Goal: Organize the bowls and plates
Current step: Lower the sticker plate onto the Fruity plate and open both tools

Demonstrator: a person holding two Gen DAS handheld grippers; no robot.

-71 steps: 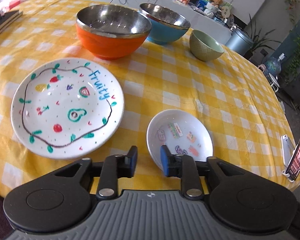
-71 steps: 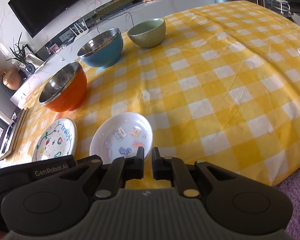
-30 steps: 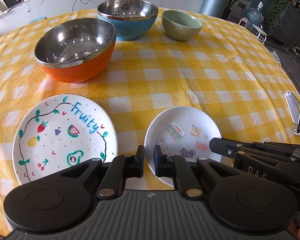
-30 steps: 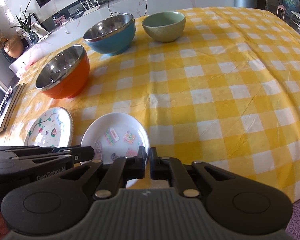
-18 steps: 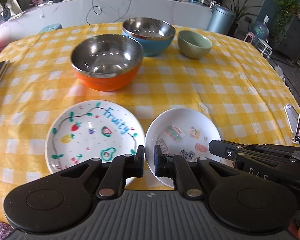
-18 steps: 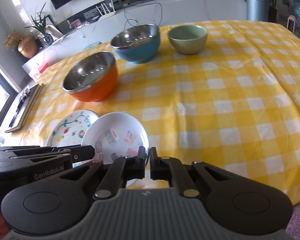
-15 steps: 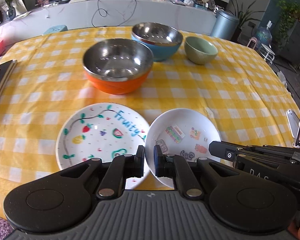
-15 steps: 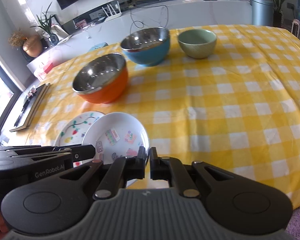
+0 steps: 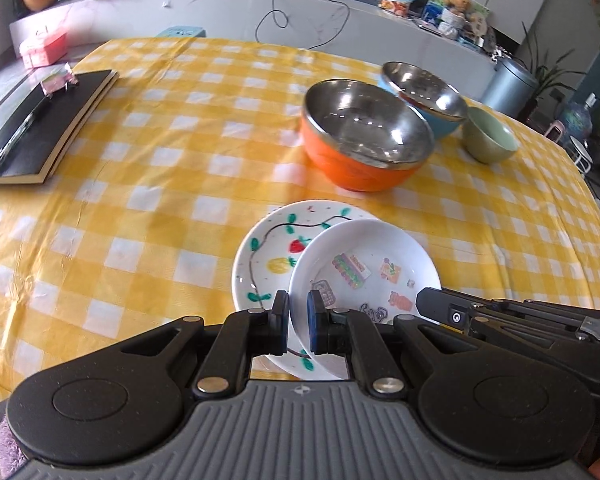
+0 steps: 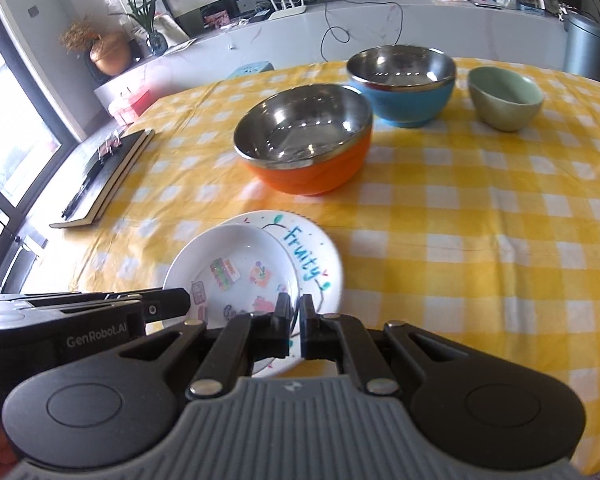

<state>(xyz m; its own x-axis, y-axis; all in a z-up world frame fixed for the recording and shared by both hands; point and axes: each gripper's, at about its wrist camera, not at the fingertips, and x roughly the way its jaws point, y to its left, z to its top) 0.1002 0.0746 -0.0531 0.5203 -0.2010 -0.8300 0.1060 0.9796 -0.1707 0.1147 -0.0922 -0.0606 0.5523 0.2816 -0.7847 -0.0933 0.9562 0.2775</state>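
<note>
A small white dish with stickers [image 9: 364,268] [image 10: 232,268] hangs above the yellow checked tablecloth, partly over the larger "Fruity" plate [image 9: 266,256] [image 10: 312,256], which lies flat. My left gripper [image 9: 298,306] is shut on the dish's near rim. My right gripper [image 10: 296,308] is shut on the rim further to the right. Each gripper shows at the edge of the other's view. Behind the plate stand an orange steel-lined bowl [image 9: 364,140] [image 10: 304,140], a blue one [image 9: 424,92] [image 10: 404,80] and a small green bowl [image 9: 490,136] [image 10: 504,98].
A black notebook [image 9: 40,120] [image 10: 104,176] with a small wrapped item on it lies at the table's left side. The tablecloth [image 9: 140,200] reaches the near edge just below the plates. A white counter with cables, snacks and plants runs behind the table.
Both grippers have carried the small dish to the left; it was beside the Fruity plate and now overlaps it. The views have swung left, and the notebook has come into view.
</note>
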